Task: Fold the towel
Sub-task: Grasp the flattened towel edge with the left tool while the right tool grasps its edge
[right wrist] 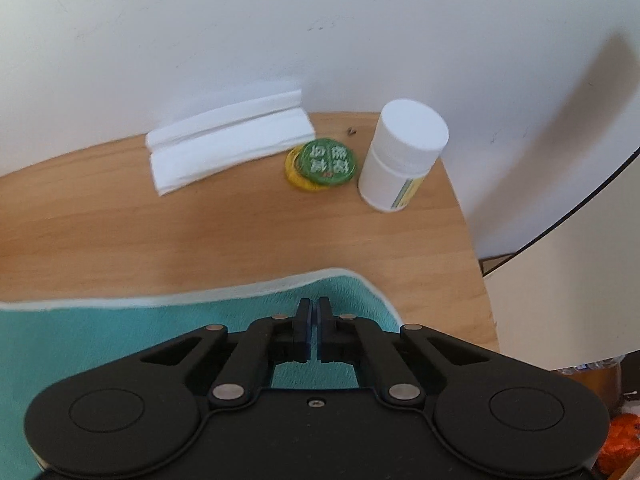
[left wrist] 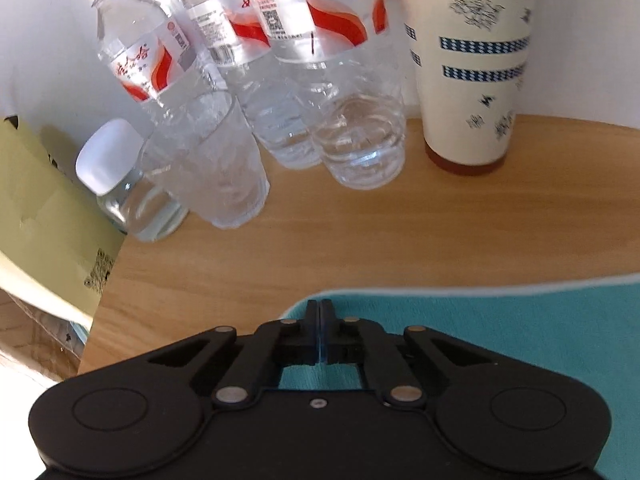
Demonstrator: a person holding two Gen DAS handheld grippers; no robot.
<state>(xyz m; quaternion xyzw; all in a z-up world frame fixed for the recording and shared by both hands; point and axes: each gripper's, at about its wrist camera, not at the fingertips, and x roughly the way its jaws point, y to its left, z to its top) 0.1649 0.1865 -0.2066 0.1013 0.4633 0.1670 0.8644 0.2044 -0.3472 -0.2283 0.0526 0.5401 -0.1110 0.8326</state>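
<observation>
Left gripper: level over the near left corner of the towel, jaws pressed together, nothing visibly between them. Right gripper: level over the near right corner of the towel, jaws nearly together with a thin gap; whether cloth is pinched cannot be told.

The teal towel lies flat on the wooden desk. Far left: water bottles, a small jar and a patterned cup against a white wall. Far right: folded tissue, a green tin, a white pill bottle.
</observation>
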